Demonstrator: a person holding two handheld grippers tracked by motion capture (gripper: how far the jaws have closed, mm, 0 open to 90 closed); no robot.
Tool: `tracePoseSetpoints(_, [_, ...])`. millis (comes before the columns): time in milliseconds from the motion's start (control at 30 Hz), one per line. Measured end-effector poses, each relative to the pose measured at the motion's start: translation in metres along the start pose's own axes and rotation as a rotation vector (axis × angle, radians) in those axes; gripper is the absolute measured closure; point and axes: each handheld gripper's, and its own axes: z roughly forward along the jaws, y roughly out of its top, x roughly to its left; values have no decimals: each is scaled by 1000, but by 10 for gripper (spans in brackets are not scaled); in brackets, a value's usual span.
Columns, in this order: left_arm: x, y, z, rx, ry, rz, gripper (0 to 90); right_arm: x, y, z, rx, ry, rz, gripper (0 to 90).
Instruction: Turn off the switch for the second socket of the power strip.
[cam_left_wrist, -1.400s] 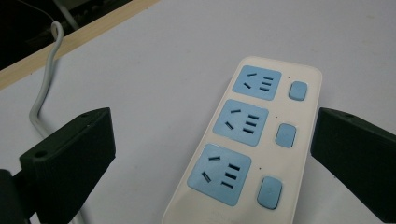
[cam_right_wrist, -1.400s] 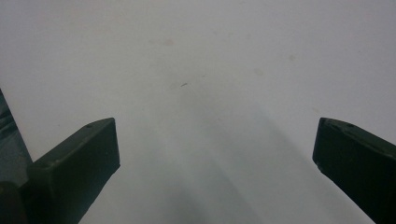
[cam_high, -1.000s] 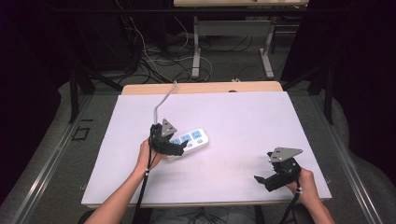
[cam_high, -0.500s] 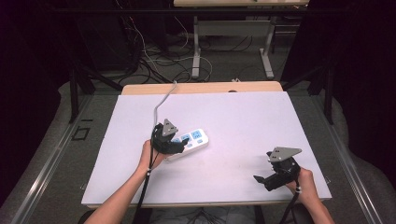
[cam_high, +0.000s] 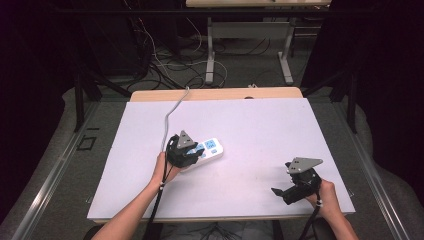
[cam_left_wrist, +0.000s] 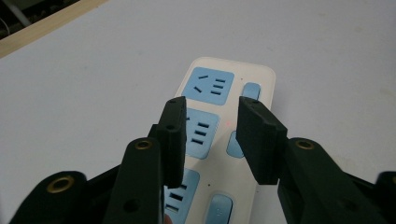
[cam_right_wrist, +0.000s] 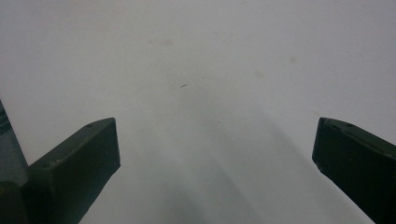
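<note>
- The left hand-held gripper (cam_high: 186, 151) is held by the left hand (cam_high: 165, 167), forearm stretched forward; its jaws stand a little apart.
- The right hand-held gripper (cam_high: 290, 189) is in the right hand (cam_high: 325, 196), low near the front edge; its jaws are spread wide.

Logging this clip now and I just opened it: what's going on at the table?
A person holds a gripper in each hand over a white table. The left gripper hovers, jaws partly open, above a white power strip with blue sockets, gripping nothing. The right gripper sits open near the table's front right, away from the strip.
</note>
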Motion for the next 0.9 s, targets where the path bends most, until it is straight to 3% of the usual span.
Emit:
tracePoseSetpoints(500, [-3,-3,2,-30,-27,6,875,1,0,1,-11,-7,7,4])
tracePoseSetpoints(700, [-3,-5,5,-38,-66,6,897,1,0,0,-1,0,12,4])
tracePoseSetpoints(900, [-5,-4,7,-24,-74,6,899,1,0,0,3,3,7,4])
